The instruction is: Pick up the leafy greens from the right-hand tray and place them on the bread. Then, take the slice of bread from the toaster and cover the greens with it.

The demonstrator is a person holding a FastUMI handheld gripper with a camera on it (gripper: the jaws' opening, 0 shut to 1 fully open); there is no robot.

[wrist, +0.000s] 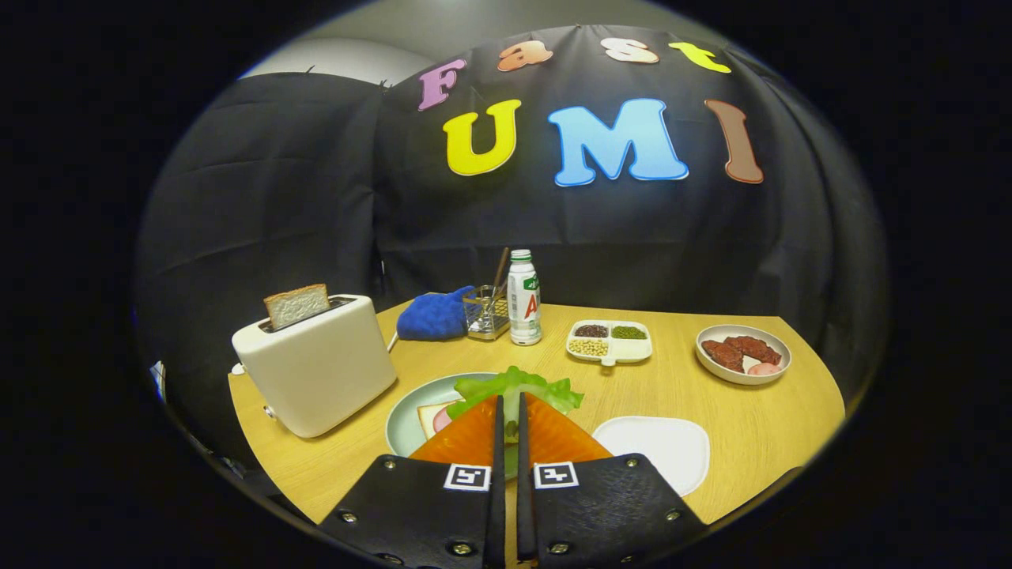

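The tongs (510, 407) are nearly closed, and their two fingers pinch the leafy greens (514, 387) between them. The greens are over a pale green plate (407, 419) in the middle of the table (751, 419). They spread out wide, from side to side, and the frilly edge pokes out past the finger tips. Under the greens, on the plate, is a slice of bread (427, 415) with something pink on it. I cannot tell if the greens touch that bread or hang just above it.

To the left of the plate is a white toaster (316, 363). A second slice of bread (296, 304) stands up on its edge in the toaster's slot, and its top half sticks out.

Just right of the plate is a flat white tray (660, 446). Farther back are a blue glove (435, 314), a wire holder (486, 312), a white bottle (523, 299), a small dish with three parts (610, 341) holding beans, and a round bowl (743, 353) with dark red pieces.
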